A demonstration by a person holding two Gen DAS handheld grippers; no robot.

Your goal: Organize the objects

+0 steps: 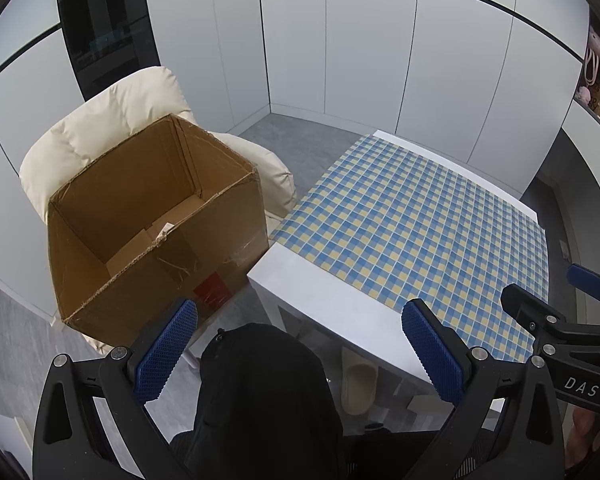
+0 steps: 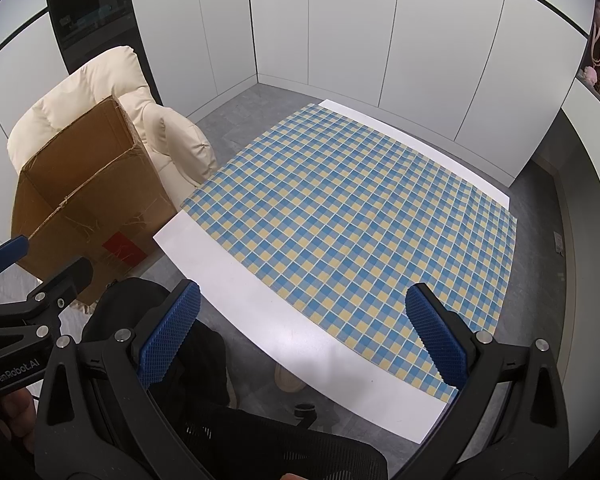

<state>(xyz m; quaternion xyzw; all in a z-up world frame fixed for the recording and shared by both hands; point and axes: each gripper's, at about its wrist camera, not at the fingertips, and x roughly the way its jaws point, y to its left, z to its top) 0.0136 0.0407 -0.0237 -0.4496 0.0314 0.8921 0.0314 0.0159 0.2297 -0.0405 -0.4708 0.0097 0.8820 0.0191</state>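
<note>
An open brown cardboard box (image 1: 148, 216) stands on a cream armchair (image 1: 112, 116) left of the white table (image 1: 332, 304). The box holds only loose cardboard flaps as far as I can see. It also shows in the right wrist view (image 2: 88, 200). A blue and yellow checked cloth (image 1: 420, 220) covers most of the table, also in the right wrist view (image 2: 340, 208); nothing lies on it. My left gripper (image 1: 300, 352) is open and empty, above the person's lap near the table's front left corner. My right gripper (image 2: 304, 332) is open and empty over the table's front edge.
White cabinet walls surround the room. A dark glass panel (image 1: 104, 20) stands behind the armchair. A shelf with pink items (image 1: 598, 76) is at the far right. A beige slipper (image 1: 358, 384) lies under the table. The person's black-clad legs (image 1: 260, 392) and office chair (image 2: 300, 456) fill the foreground.
</note>
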